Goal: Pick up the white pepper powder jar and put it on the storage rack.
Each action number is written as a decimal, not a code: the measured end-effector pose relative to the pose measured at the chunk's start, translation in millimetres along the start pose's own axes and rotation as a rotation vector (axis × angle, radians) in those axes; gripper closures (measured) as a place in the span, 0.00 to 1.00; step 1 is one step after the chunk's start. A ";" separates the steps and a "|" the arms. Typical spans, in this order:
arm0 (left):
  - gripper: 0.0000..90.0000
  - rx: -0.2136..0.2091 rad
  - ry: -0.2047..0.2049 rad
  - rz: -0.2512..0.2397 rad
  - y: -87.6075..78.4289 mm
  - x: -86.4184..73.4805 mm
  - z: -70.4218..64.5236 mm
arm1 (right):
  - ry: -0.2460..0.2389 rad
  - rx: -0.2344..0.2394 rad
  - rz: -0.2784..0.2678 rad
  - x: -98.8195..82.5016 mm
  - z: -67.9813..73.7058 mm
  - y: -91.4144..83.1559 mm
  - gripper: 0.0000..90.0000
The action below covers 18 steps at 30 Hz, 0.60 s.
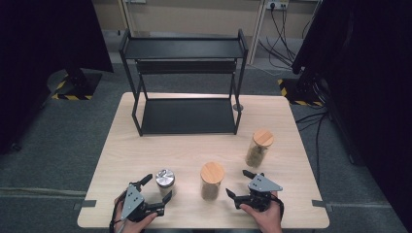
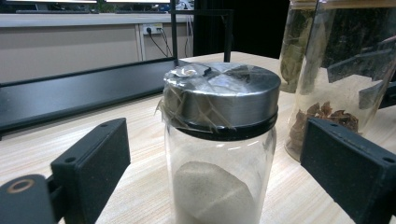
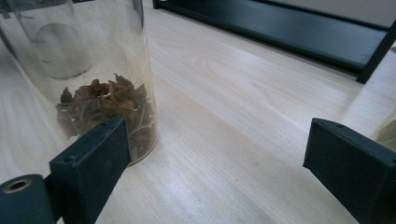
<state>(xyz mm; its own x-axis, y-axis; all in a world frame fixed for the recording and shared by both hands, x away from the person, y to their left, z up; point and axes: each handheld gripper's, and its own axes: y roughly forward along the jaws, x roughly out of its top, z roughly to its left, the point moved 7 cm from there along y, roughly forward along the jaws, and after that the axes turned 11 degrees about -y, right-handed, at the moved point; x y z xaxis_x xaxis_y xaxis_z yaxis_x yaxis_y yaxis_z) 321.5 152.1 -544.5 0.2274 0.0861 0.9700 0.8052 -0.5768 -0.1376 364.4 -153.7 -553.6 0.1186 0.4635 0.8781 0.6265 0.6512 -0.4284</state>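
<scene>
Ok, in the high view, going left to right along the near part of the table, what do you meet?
Left gripper → metal-lidded jar → wooden-lidded jar → right gripper → second wooden-lidded jar, set farther back.

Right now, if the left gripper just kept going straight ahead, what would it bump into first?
The left gripper would most likely meet the metal-lidded jar of pale powder first. In the left gripper view the jar stands right between the open jaws, with gaps on both sides. The tall jars behind it are farther off.
</scene>
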 end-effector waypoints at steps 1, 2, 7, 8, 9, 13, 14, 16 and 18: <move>0.09 -0.003 0.003 0.000 0.1 0.0 -0.4 | 0.004 -0.004 -0.001 -0.1 -0.4 -0.1 0.09; 0.09 -0.004 0.005 0.000 0.0 -0.1 -0.7 | 0.015 -0.009 -0.005 -0.2 -1.6 -0.7 0.09; 0.09 -0.011 0.018 0.000 0.4 -0.3 -3.1 | 0.032 -0.030 -0.018 -0.7 -3.7 -3.3 0.09; 0.09 -0.012 0.019 -0.002 0.7 -0.2 -4.0 | 0.032 -0.030 -0.018 -0.7 -3.7 -3.3 0.09; 0.10 -0.011 0.020 -0.005 0.8 0.4 -4.7 | 0.031 -0.033 -0.017 -0.7 -3.6 -3.3 0.09; 0.10 -0.013 0.019 -0.024 0.5 4.2 -7.2 | 0.025 -0.038 -0.021 -0.6 -2.9 -4.0 0.09; 0.10 -0.013 0.019 -0.026 0.7 4.6 -7.6 | 0.026 -0.039 -0.022 -0.6 -2.9 -4.2 0.09; 0.11 -0.013 0.018 -0.027 1.5 5.0 -8.5 | 0.030 -0.041 -0.025 -0.7 -3.4 -4.7 0.09; 0.11 -0.014 0.019 -0.031 2.4 5.9 -10.3 | 0.036 -0.042 -0.027 -0.8 -4.0 -4.8 0.09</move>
<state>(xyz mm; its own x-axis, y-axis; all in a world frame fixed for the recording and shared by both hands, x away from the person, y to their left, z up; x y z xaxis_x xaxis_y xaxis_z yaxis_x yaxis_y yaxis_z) 319.1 142.9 -537.1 0.1918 0.0891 0.9774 0.8039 -0.5856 -0.1044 364.4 -159.6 -551.4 0.1289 0.4237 0.8966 0.6618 0.6366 -0.3960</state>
